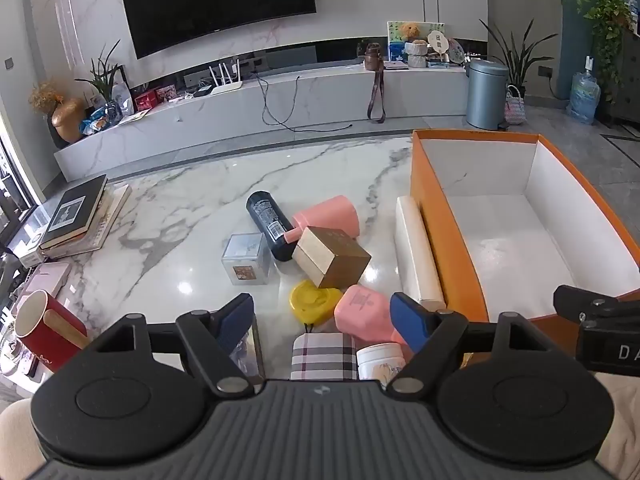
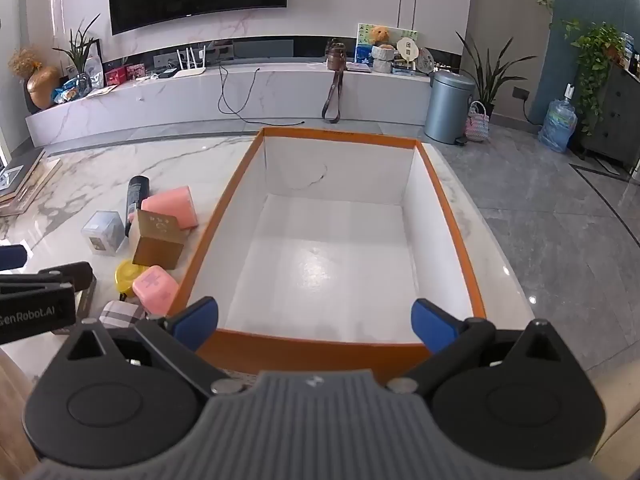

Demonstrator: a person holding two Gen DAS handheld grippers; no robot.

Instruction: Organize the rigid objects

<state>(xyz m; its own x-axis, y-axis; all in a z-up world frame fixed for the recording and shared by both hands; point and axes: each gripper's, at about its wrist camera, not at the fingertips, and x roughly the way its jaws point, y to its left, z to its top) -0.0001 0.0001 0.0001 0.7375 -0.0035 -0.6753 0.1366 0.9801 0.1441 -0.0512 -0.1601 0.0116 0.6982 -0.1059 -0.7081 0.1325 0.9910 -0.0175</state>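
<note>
Rigid objects crowd your bench [image 1: 168, 208] left of the orange box [image 1: 448, 240]: two pink containers [image 1: 330, 214], one black bottle [image 1: 268, 222], one gold box [image 1: 332, 258], one yellow lid [image 1: 312, 300]; your left tongs [image 1: 324, 320] and right tongs [image 2: 316, 322] both gape, released

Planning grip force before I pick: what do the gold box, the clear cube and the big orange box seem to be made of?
Gold box: likely rigid card with a metallic satin finish; crisp edges, soft sheen.
Clear cube: looks like hard transparent plastic; see-through walls, glossy.
Orange box: probably paperboard; thin walls, matte orange outside, white inside.
</note>
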